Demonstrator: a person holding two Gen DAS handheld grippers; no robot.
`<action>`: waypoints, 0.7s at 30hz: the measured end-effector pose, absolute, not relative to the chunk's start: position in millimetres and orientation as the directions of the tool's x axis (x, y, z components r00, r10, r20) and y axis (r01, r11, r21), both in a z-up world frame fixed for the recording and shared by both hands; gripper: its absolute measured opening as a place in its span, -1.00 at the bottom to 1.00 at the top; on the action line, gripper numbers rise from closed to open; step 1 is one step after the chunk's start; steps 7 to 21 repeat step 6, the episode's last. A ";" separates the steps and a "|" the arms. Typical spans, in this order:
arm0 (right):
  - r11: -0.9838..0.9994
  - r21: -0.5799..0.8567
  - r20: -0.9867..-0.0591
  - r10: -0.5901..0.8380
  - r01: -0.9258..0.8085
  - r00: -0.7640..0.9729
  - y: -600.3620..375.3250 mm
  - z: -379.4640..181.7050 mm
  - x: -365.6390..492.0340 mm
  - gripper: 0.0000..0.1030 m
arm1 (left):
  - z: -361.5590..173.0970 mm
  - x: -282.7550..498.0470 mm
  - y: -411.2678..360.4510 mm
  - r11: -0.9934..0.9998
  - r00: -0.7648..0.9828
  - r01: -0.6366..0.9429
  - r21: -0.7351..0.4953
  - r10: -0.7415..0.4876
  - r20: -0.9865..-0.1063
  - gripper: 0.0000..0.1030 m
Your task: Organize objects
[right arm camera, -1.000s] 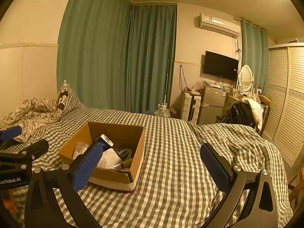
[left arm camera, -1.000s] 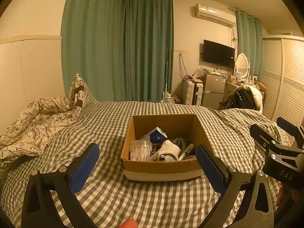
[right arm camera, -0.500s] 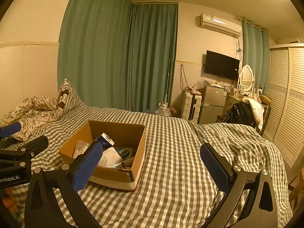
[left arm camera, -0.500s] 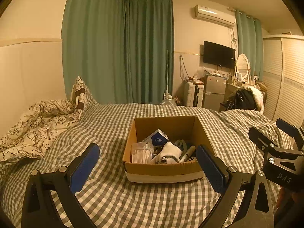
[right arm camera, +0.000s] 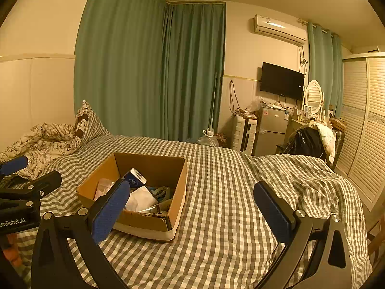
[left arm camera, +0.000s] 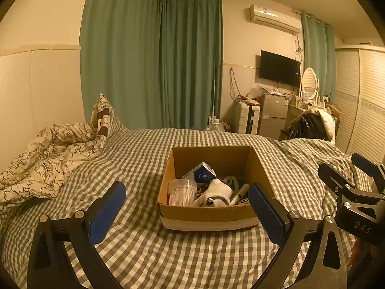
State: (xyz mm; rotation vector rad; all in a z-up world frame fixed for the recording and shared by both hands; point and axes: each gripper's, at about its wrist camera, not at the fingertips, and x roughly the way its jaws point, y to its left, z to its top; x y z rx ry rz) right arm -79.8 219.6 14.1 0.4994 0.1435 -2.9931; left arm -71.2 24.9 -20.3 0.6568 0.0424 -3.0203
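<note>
Left wrist view: at the far left a flowered quilt lies crumpled on the bed, beside a patterned pillow against the green curtains. The left gripper is wide open and holds nothing; the cardboard box sits on the checked cover just ahead, between its blue pads. Inside the box I see a clear jar of cotton swabs, a blue and white carton, a white rolled cloth and a pen-like thing; other items are hidden. Further right, a television hangs under an air conditioner. The right gripper at the edge reads "DAS". In the right wrist view it is open and empty too, its left pad covering part of the box; the other tool reads "enRobot.AI".
</note>
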 end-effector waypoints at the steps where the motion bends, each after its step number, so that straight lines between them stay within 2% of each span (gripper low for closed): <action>1: -0.990 -0.076 -0.328 -0.087 0.118 -0.941 220.3 14.0 -79.7 0.99 | -20.3 -71.0 25.1 -0.999 -0.909 0.051 -0.016 -0.040 -0.415 1.00; 21: -0.990 -0.076 -0.333 -0.083 0.115 -0.939 221.4 13.6 -80.0 0.99 | -20.9 -71.5 26.5 -0.999 -0.908 0.046 -0.010 -0.037 -0.417 1.00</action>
